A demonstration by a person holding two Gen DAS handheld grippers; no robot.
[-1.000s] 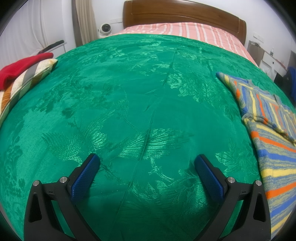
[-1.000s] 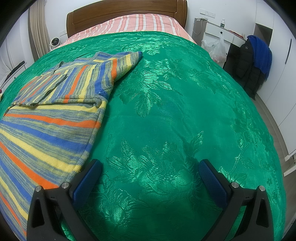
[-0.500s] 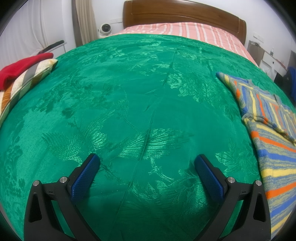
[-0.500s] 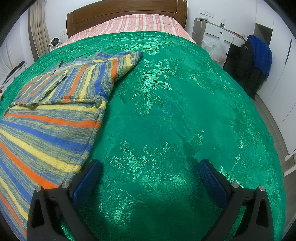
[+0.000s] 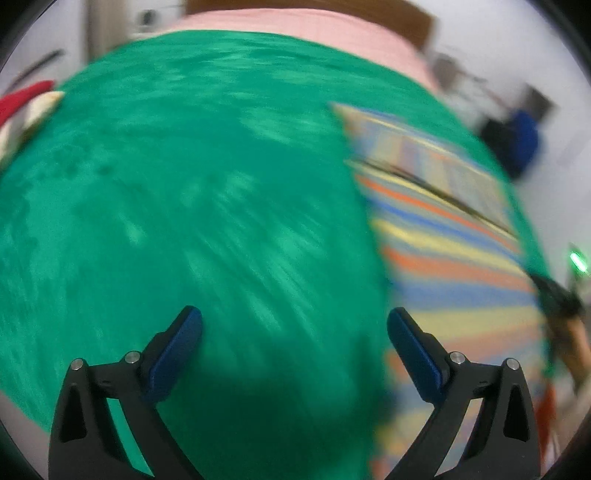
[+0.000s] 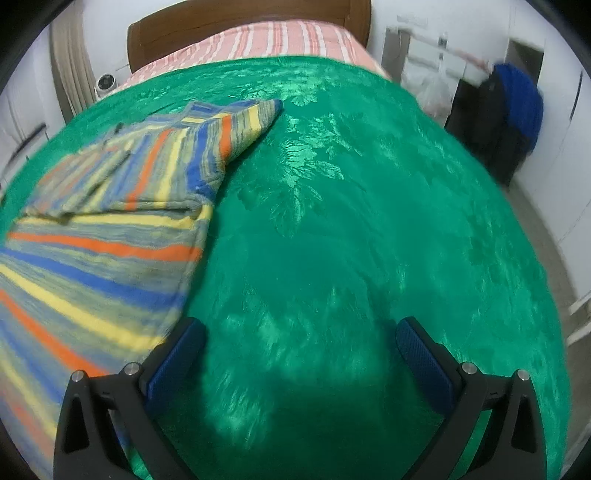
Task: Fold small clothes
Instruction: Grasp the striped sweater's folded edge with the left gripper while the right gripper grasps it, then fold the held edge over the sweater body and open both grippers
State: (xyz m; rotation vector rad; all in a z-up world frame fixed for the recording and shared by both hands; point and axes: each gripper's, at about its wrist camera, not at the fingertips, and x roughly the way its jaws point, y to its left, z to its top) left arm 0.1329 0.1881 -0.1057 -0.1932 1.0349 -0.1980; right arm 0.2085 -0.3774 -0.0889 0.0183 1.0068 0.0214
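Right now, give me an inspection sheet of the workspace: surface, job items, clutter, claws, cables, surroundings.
Surface: green bedspread on the bed, patterned and wrinkled.
Job's things: striped sweater lying flat, one sleeve folded across it.
Clutter: red cloth on a striped pillow at the edge.
Claws: left claw open, empty, view blurred; right claw open, empty, beside the sweater.
Cables: nothing seen.
Surroundings: wooden headboard, blue jacket, plastic bag.

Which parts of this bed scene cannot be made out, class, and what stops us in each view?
- Striped sweater: left wrist view, motion blur smears its folds; the lower hem is cut off by the frame edge.
- Sweater's left side: right wrist view, cut off by the left edge.
- Red cloth: left wrist view, blurred and cropped.
- Dark shape at right: left wrist view, too blurred to identify.
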